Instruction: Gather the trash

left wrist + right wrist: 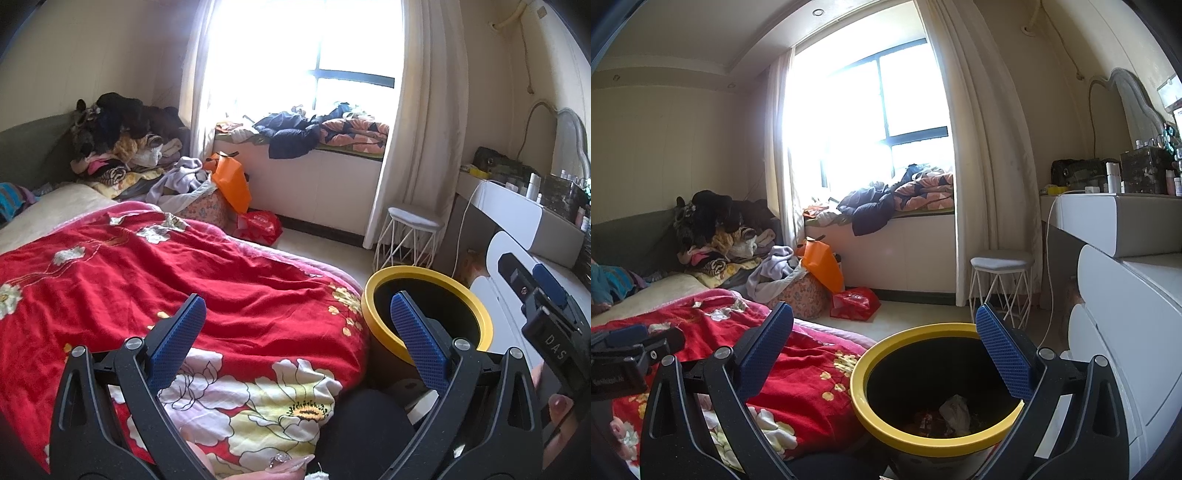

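From the left wrist camera, the left gripper [295, 325] hangs over the near edge of the bed [184, 280]. Its jaws are spread wide and hold nothing. The red flowered blanket [155, 266] covers the bed below them. The trash bin [428, 310], black with a yellow rim, stands on the floor just beside the near corner of the bed. It is probably kept there so it is easy to reach from the bed. The right gripper [543, 291] shows at the right edge of this view, close to the white dresser [517, 221]. I see no loose trash on the blanket from here.

From the right wrist camera, the right gripper [886, 339] is above the trash bin [886, 435] and points partly down into it. Its jaws are also spread wide, with nothing between them. Inside the bin lies crumpled trash [955, 410], a pale wad among some darker bits. My guess is that this gripper is held over the bin because that is where the trash goes. The left gripper [631, 350] shows at the left, over the blanket. A red bag [855, 302] and an orange bag [822, 264] sit on the floor by the far side of the bed, under the window seat. They could be trash, but I cannot tell.
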Tool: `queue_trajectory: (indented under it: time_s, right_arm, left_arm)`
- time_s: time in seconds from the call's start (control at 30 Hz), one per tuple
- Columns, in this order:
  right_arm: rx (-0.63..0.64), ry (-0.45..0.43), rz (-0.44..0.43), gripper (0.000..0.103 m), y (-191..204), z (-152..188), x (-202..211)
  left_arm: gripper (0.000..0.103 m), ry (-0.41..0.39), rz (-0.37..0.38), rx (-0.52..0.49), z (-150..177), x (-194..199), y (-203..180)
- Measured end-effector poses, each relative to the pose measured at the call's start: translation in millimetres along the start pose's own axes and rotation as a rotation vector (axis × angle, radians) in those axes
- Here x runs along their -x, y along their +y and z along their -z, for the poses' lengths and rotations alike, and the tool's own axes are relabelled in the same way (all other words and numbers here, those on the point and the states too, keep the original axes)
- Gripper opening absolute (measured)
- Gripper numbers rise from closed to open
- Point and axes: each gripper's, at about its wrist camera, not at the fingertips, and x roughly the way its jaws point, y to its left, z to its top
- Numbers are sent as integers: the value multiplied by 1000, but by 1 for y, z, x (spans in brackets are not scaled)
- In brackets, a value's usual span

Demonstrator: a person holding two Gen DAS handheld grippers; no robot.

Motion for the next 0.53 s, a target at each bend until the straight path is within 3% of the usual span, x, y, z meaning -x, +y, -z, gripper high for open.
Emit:
queue_trajectory:
  time_s: [0.2, 0.33, 0.43, 0.53]
  right_arm:
    - [4, 22, -69, 97, 16, -15, -4]
    - [41, 76, -210, 97, 59, -27, -16]
    - [109, 117, -369, 97, 118, -34, -24]
    - [183, 230, -537, 97, 195, -31, -38]
  left_arm:
    - [92, 34, 4, 57, -6, 2, 16]
    - [92, 74, -44, 159, -11, 12, 55]
    - [92, 98, -145, 226, -9, 27, 101]
    - [92, 108, -377, 295, 7, 52, 166]
